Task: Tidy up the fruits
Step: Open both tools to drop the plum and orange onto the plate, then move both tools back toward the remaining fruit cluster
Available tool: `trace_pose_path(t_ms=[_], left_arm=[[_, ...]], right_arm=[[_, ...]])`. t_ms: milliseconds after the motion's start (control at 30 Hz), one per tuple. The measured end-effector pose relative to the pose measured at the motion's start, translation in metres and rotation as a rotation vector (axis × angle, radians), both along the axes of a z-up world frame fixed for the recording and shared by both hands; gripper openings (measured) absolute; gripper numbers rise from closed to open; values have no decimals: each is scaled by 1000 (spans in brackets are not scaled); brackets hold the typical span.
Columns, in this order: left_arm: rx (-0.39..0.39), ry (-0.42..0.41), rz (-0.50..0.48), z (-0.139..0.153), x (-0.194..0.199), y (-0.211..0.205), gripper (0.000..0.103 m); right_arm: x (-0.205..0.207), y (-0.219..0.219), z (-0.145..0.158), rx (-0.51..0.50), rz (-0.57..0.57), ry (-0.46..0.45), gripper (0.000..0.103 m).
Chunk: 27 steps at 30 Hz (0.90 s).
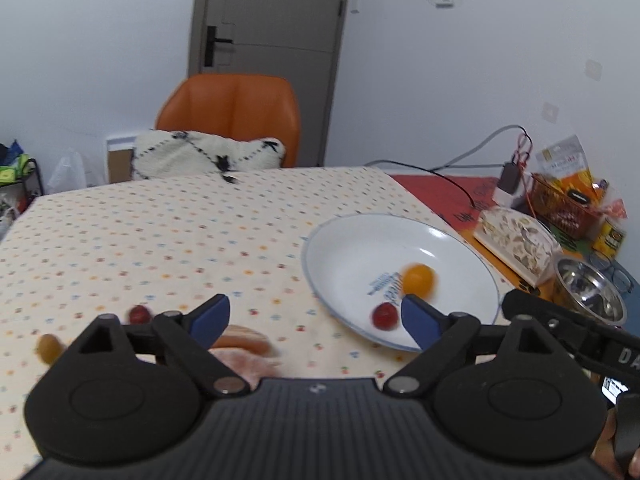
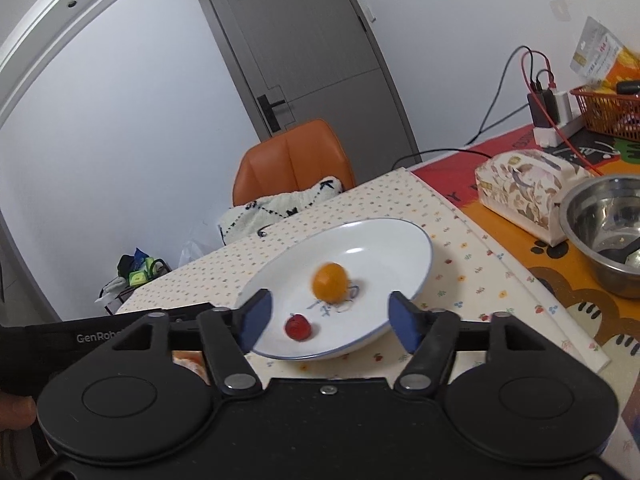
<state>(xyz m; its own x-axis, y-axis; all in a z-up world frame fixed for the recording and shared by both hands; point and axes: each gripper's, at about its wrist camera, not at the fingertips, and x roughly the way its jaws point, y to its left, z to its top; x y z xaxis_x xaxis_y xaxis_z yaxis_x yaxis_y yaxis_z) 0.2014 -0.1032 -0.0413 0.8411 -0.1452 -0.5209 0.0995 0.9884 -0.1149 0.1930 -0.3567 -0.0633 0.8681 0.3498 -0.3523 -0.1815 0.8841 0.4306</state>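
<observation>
Left wrist view: my left gripper (image 1: 316, 320) has its jaws wide apart, nothing between them. My right gripper (image 2: 326, 320) is likewise parted and empty. The white plate (image 2: 400, 236) serves as the collection point; an orange fruit (image 2: 330, 282) and a red fruit (image 2: 298, 327) lie in it. Outside it, a second red fruit (image 1: 139, 314) and a yellowish fruit (image 1: 49, 347) lie on the tablecloth (image 1: 160, 232), so I judge the sorting unfinished.
</observation>
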Motion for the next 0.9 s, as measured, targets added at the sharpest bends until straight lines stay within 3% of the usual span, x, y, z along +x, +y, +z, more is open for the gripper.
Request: trace_pose_path(t_ms=[267, 900], left_arm=[[5, -54, 51, 19, -34, 32, 96], [24, -120, 179, 33, -92, 105, 100]], right_arm=[[-17, 19, 22, -7, 4, -61, 103], [-44, 76, 46, -30, 80, -126, 103]])
